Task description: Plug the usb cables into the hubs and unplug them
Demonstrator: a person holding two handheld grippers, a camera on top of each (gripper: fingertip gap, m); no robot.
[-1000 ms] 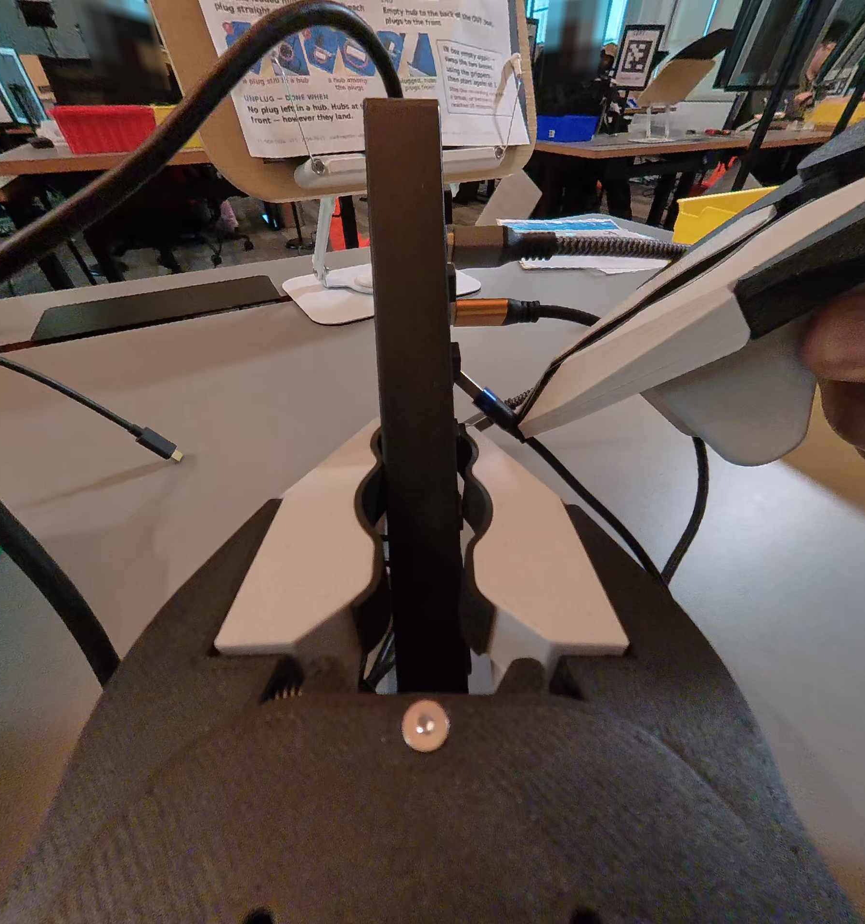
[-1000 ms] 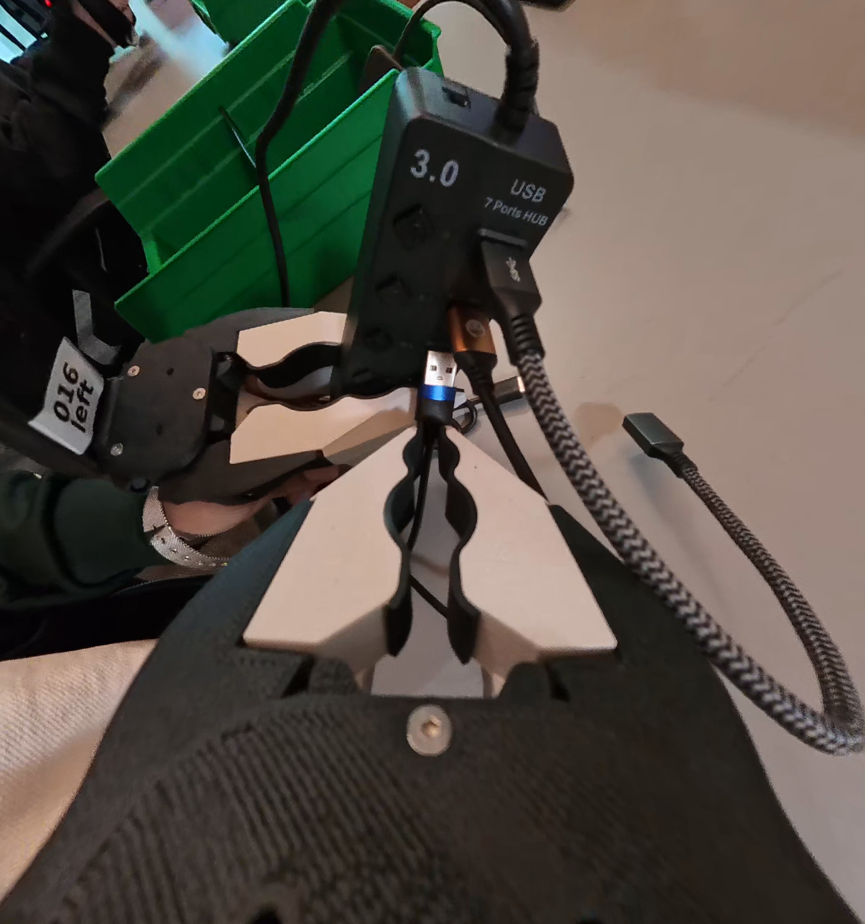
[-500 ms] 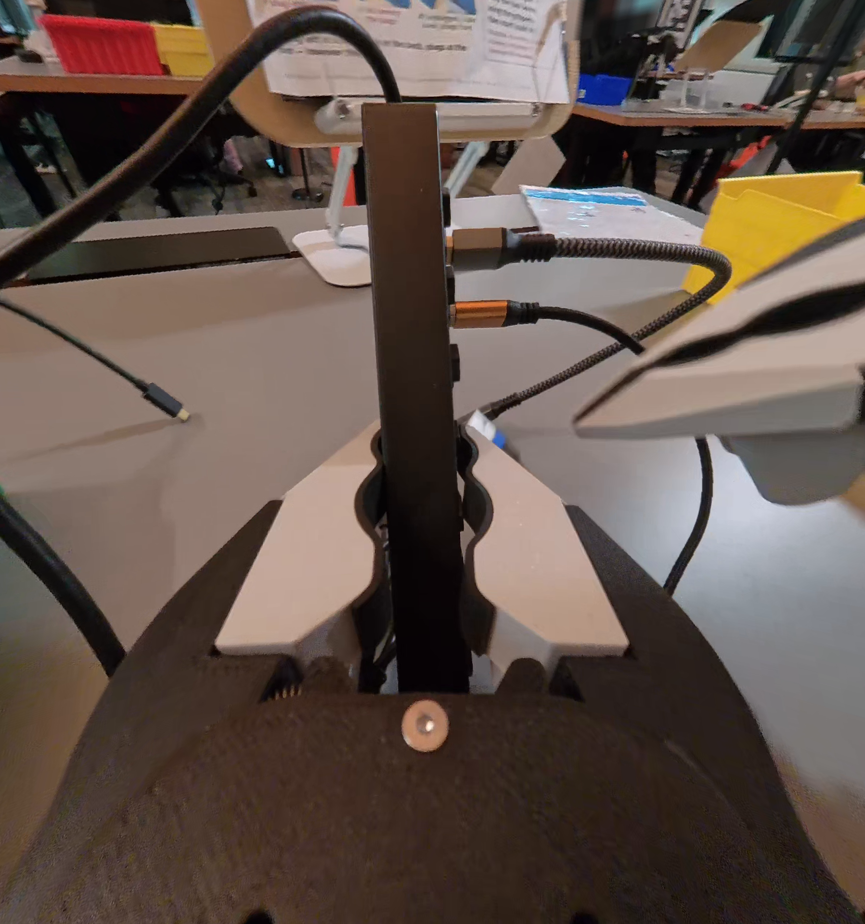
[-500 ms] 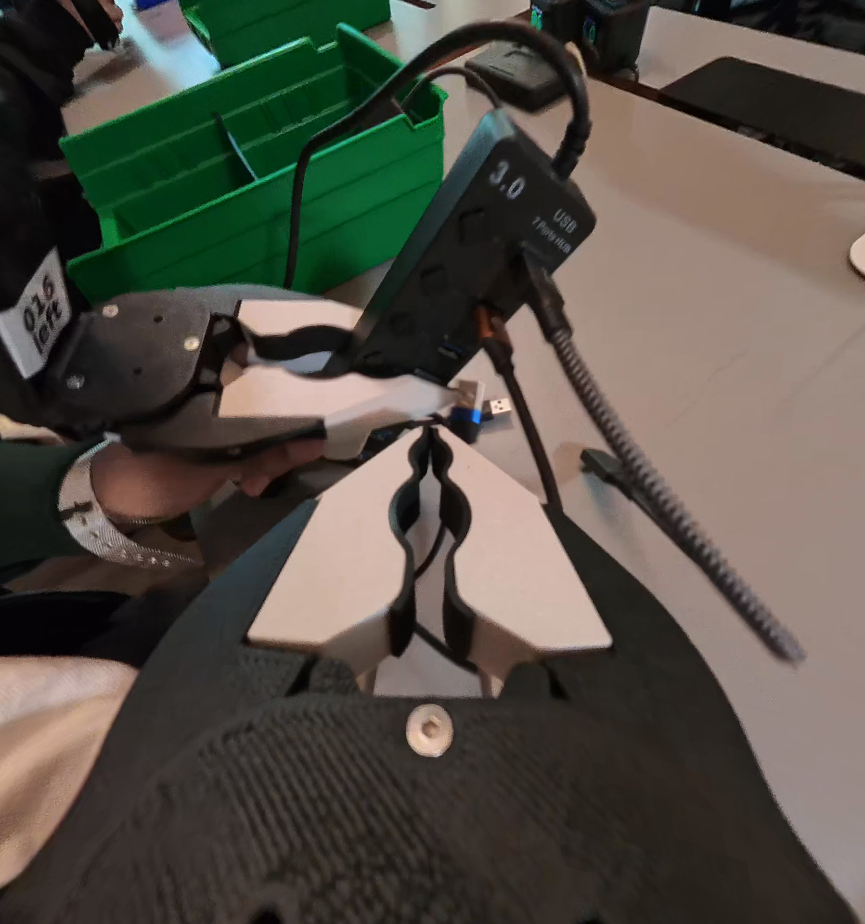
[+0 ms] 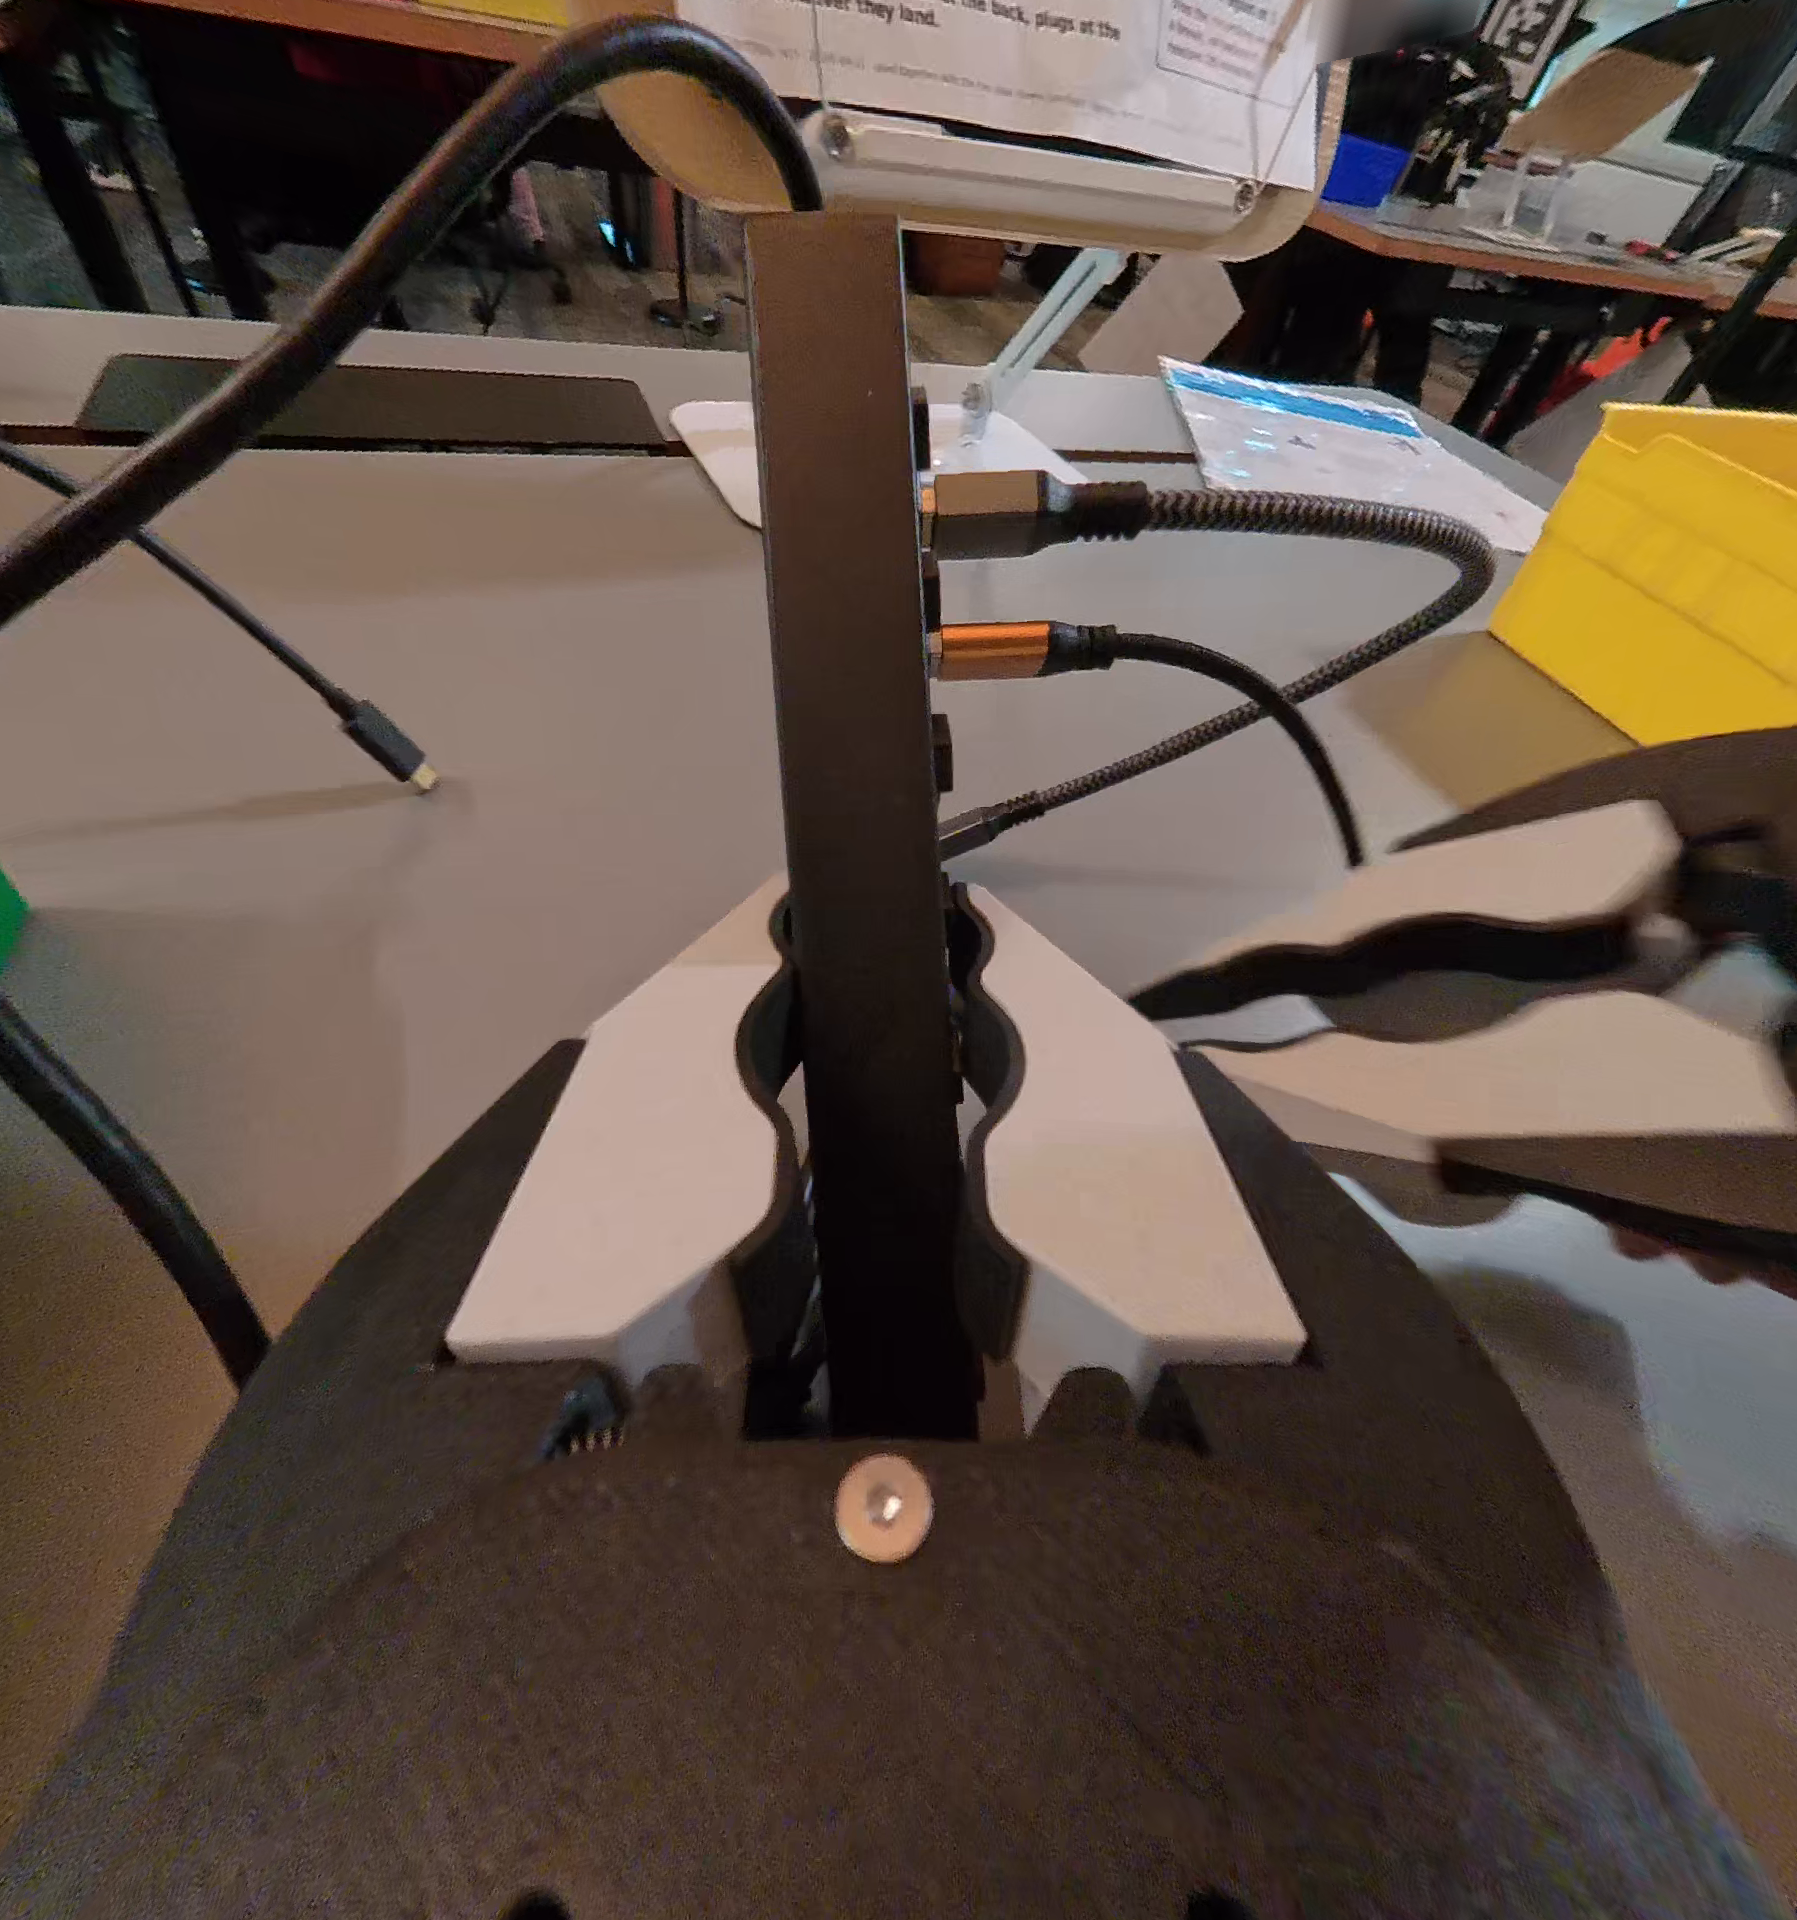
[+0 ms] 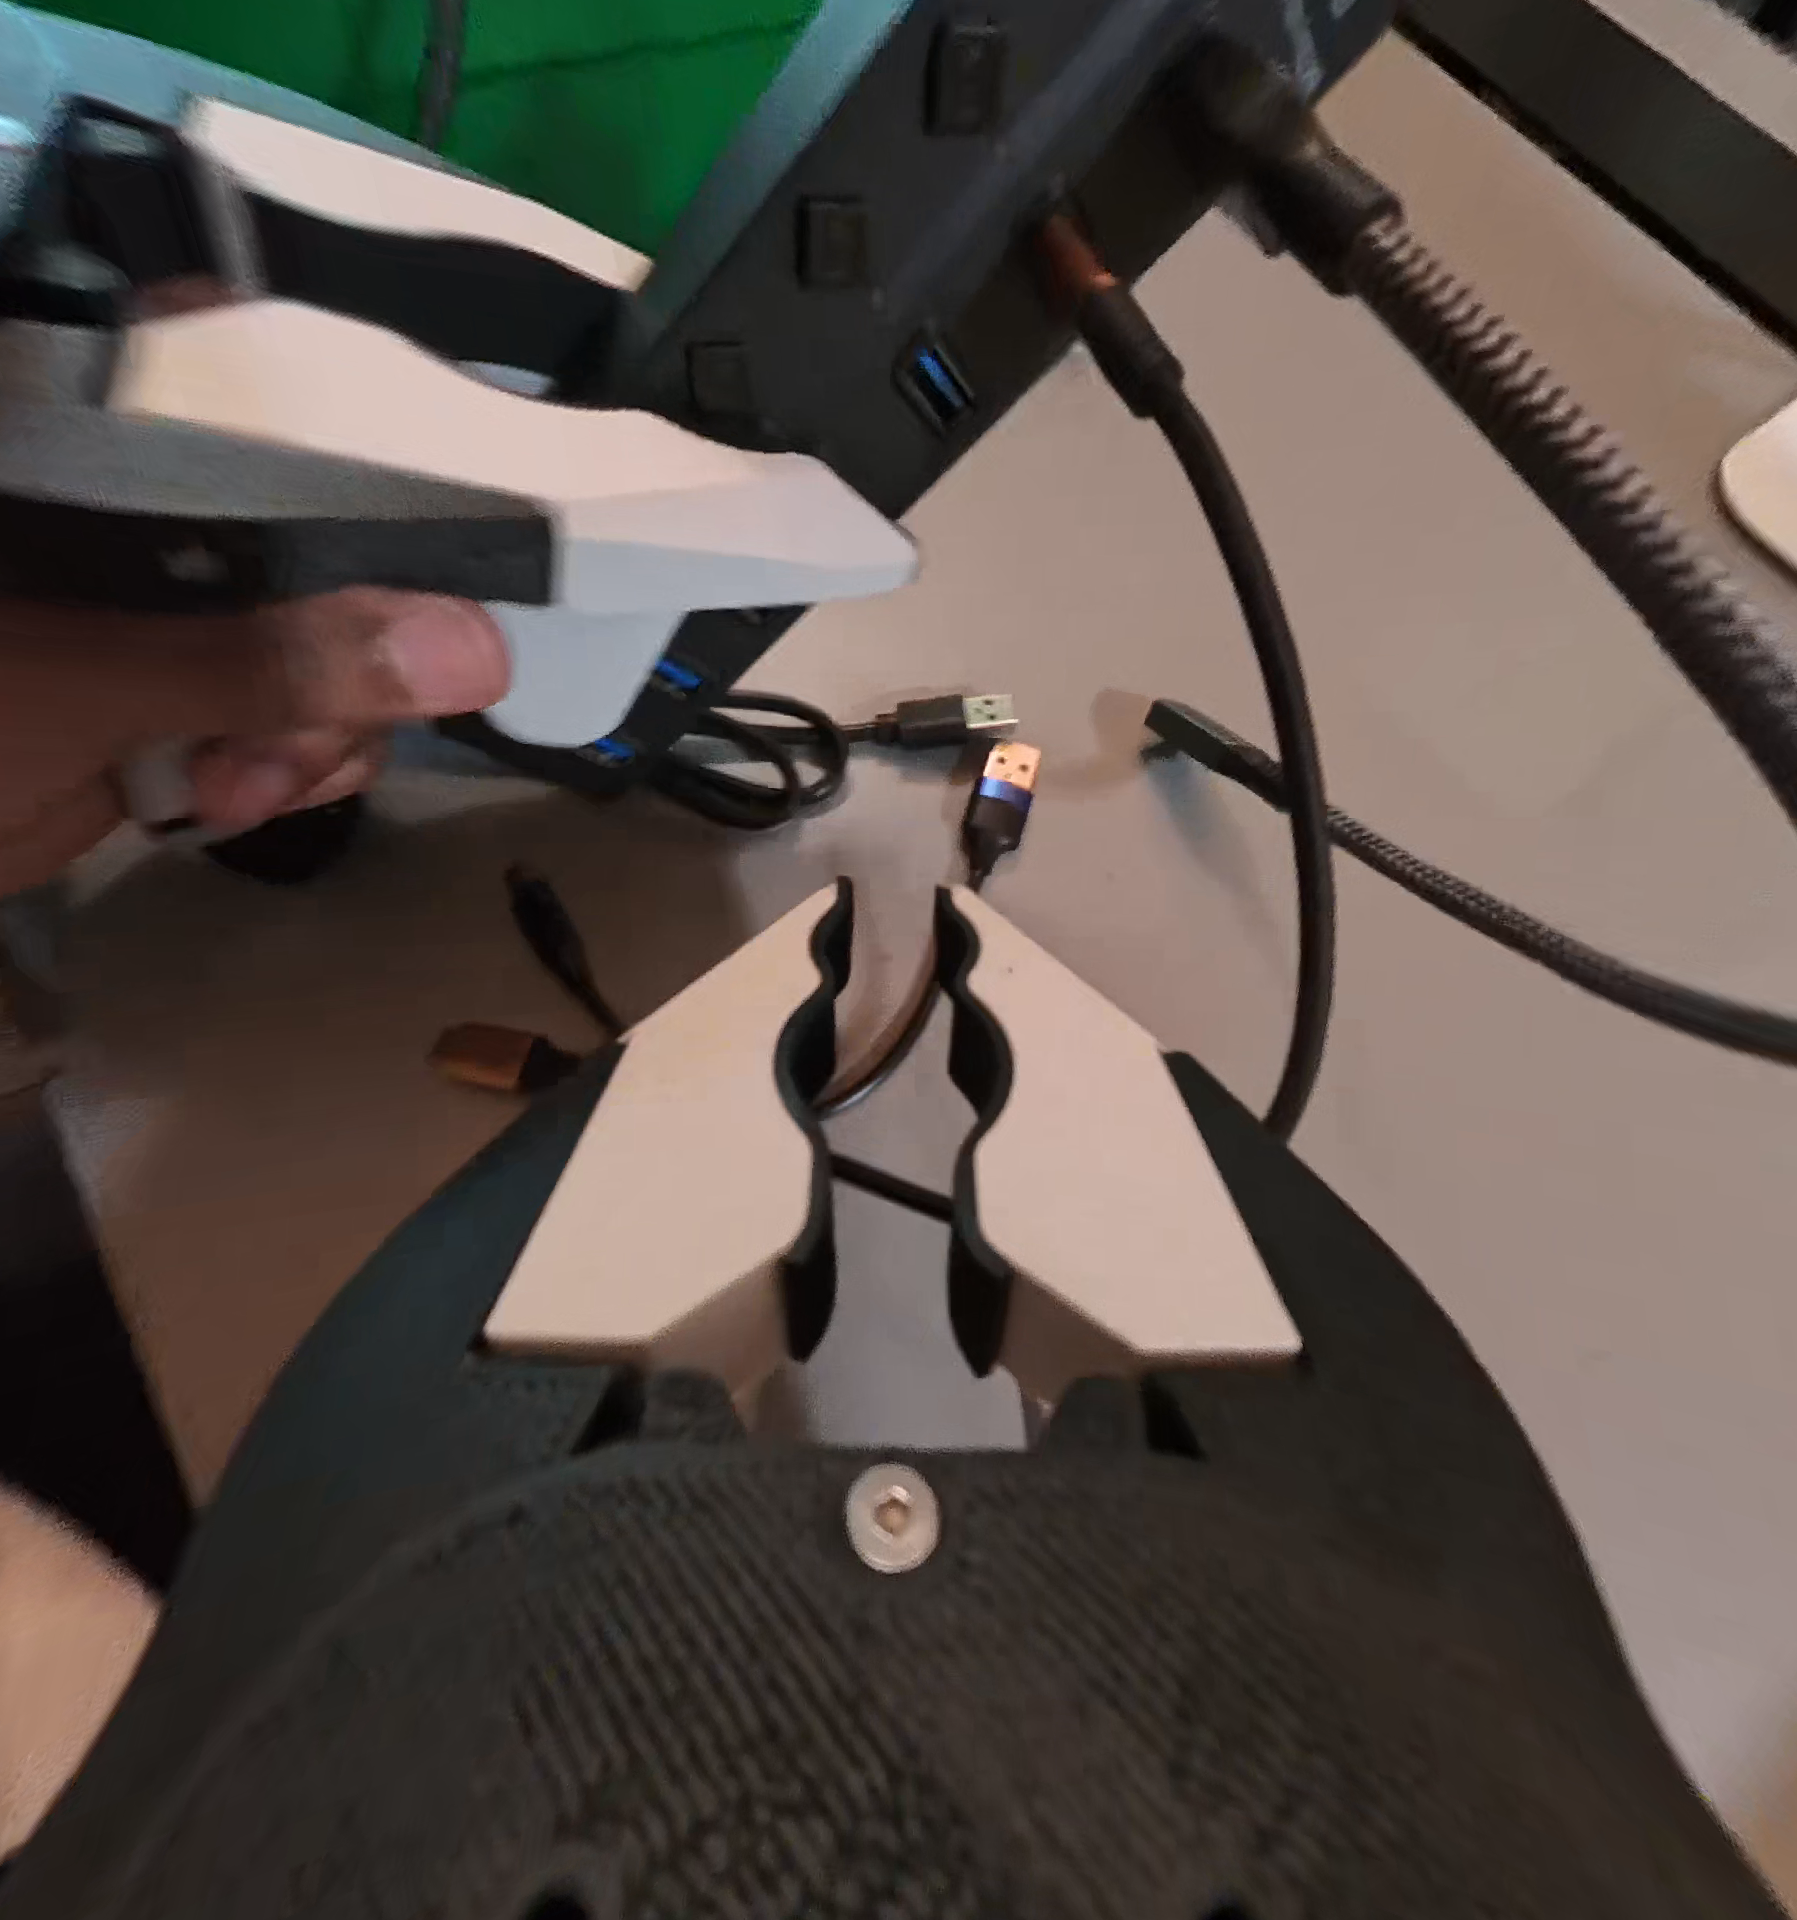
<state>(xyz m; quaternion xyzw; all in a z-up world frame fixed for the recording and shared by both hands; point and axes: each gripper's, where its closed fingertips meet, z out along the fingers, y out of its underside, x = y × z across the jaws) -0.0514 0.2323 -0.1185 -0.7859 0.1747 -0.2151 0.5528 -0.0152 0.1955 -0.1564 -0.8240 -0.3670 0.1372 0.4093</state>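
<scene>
My left gripper (image 5: 868, 904) is shut on a black USB hub (image 5: 832, 520) and holds it upright, edge-on, above the grey table. A grey braided plug (image 5: 987, 509) and an orange plug (image 5: 987, 649) sit in its right side. My right gripper (image 6: 889, 894) is open and empty, low over the table; it also shows in the left wrist view (image 5: 1164, 1003), right of the hub. A blue-collared USB plug (image 6: 1008, 779) lies loose on the table just beyond its tips, beside a black USB plug (image 6: 977, 712). The hub (image 6: 873, 260) and left gripper (image 6: 769, 416) show at upper left.
A green bin (image 6: 582, 104) stands behind the hub. A yellow bin (image 5: 1704, 551) is at the right and a clipboard stand (image 5: 1029, 177) at the back. A loose USB-C plug (image 5: 395, 748) and a gold connector (image 6: 489, 1055) lie on the table. Cables loop around.
My right gripper pulled the blue plug out of the hub, opened and left it on the table, then dropped lower. My left gripper kept its hold on the hub.
</scene>
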